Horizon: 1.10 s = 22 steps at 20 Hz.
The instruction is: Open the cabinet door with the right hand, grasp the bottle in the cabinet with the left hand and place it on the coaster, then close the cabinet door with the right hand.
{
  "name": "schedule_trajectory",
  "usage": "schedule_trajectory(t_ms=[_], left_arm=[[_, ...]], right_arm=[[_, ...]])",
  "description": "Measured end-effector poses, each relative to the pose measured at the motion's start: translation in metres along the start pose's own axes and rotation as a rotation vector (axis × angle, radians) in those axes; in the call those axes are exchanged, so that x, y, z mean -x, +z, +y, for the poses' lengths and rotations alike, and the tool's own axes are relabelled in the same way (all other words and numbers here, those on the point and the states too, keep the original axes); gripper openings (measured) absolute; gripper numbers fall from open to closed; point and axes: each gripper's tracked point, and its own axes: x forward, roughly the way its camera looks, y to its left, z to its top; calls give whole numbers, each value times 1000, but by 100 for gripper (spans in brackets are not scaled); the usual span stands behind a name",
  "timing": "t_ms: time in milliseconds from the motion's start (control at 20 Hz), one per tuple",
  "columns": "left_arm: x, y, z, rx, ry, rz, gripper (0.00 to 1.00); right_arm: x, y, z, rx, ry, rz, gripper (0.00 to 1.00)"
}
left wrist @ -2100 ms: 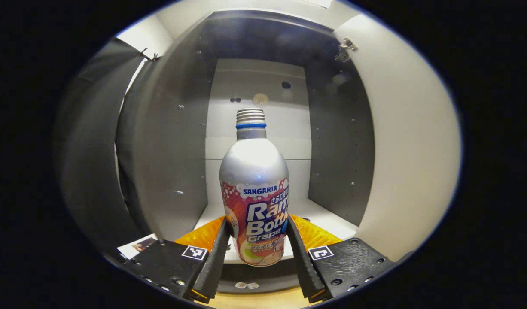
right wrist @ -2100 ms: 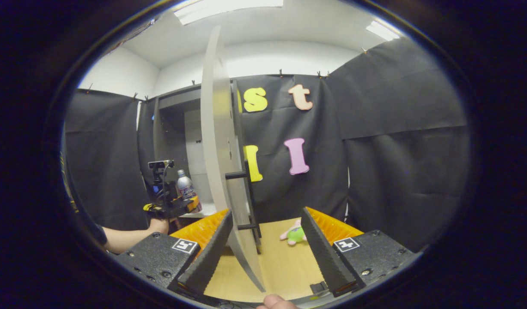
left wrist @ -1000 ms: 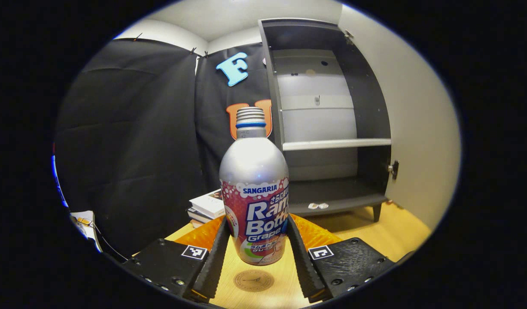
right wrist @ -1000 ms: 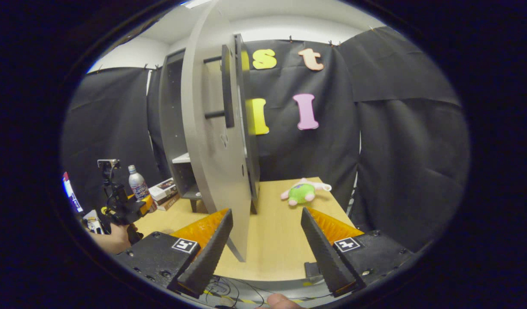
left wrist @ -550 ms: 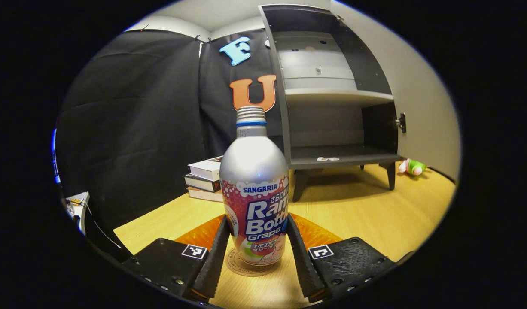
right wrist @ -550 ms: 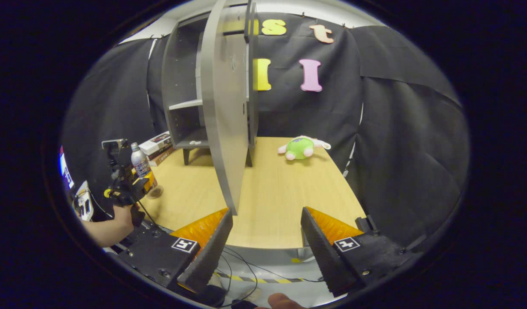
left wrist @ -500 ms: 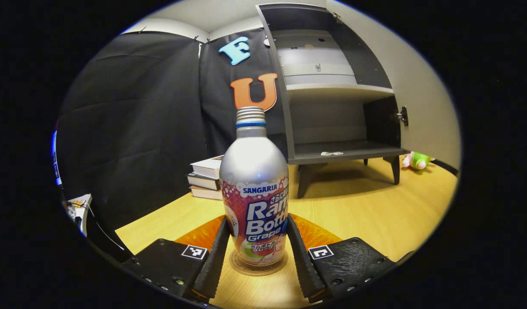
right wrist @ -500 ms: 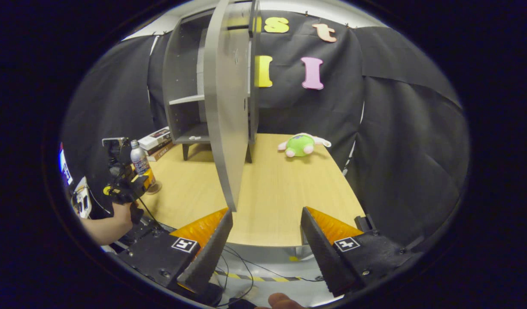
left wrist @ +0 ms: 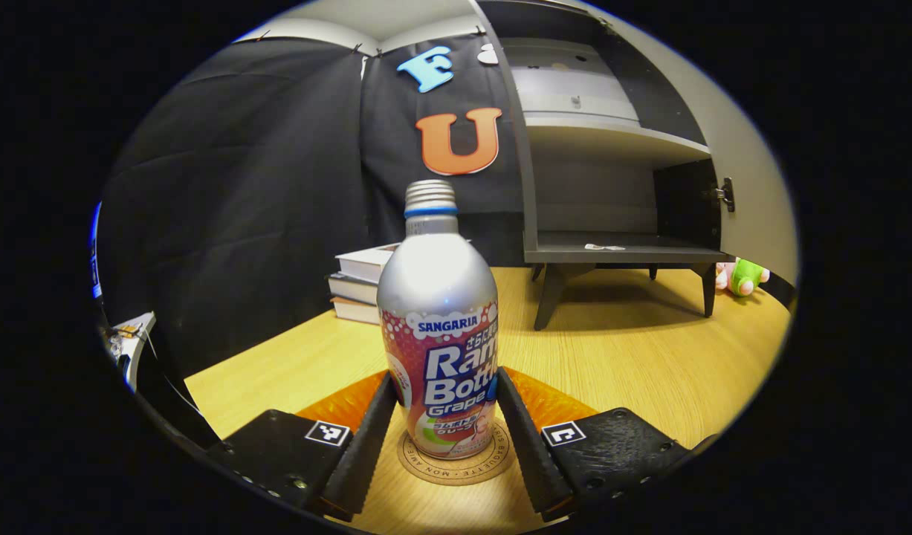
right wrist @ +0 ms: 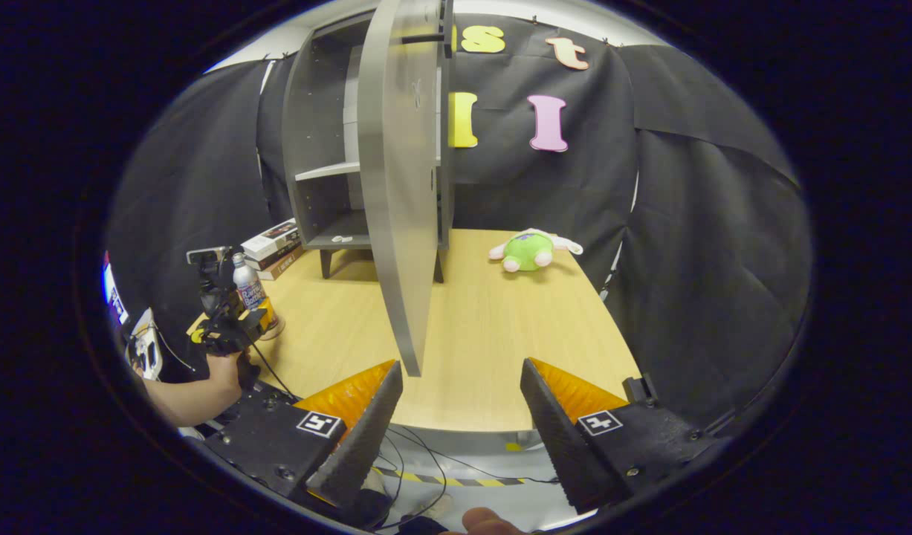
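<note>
Bottle (left wrist: 438, 349): in my left gripper view it stands upright at 6 o'clock, silver shoulder and threaded neck above a printed label, its base on the round coaster (left wrist: 456, 464).
Left gripper (left wrist: 438, 438): my two fingers press the bottle's lower sides, one on each flank, so I am clamped on it.
Coaster: flat on the wooden table (left wrist: 634, 357), its printed rim showing in front of the bottle's base between my fingers.
Cabinet (left wrist: 612, 163): at 1 o'clock, dark-walled with a pale shelf, standing on short legs on the table; its compartments lie open toward me.
Cabinet door (left wrist: 753, 193): pale, swung out at 3 o'clock with a hinge on its inner edge.
Books (left wrist: 363, 286): a small stack at 10 o'clock from the bottle, by the booth's cloth wall.
Plush toy (left wrist: 742, 276): green and pink, at 3 o'clock past the cabinet's legs.

Right gripper (right wrist: 459, 423): in my right gripper view my fingers stand well apart at 6 o'clock with nothing between them, out past the table's near edge.
Cabinet door (right wrist: 403, 186): seen edge-on at 12 o'clock, standing open, its lower corner just above my finger gap and apart from both fingers.
Bottle (right wrist: 246, 282): small at 9 o'clock, upright on the table in my left gripper (right wrist: 236, 323), my hand (right wrist: 221, 371) beneath it.
Plush toy (right wrist: 531, 250): lying on the table at 1 o'clock.
Cables (right wrist: 426, 461): loose below the table edge, between my fingers.
</note>
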Motion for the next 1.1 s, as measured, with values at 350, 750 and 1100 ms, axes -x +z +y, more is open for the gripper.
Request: schedule_trajectory(t_ms=[350,750,1100], left_arm=[[14,1,-10,-53,-2,-29,97],[27,-11,3,-72,31,20,97],[114,46,40,-163,38,43,97]], right_arm=[[-6,2,8,13,20,1,98],[-2,4,2,4,-3,3,97],[1,16,-9,-66,-56,-52,98]])
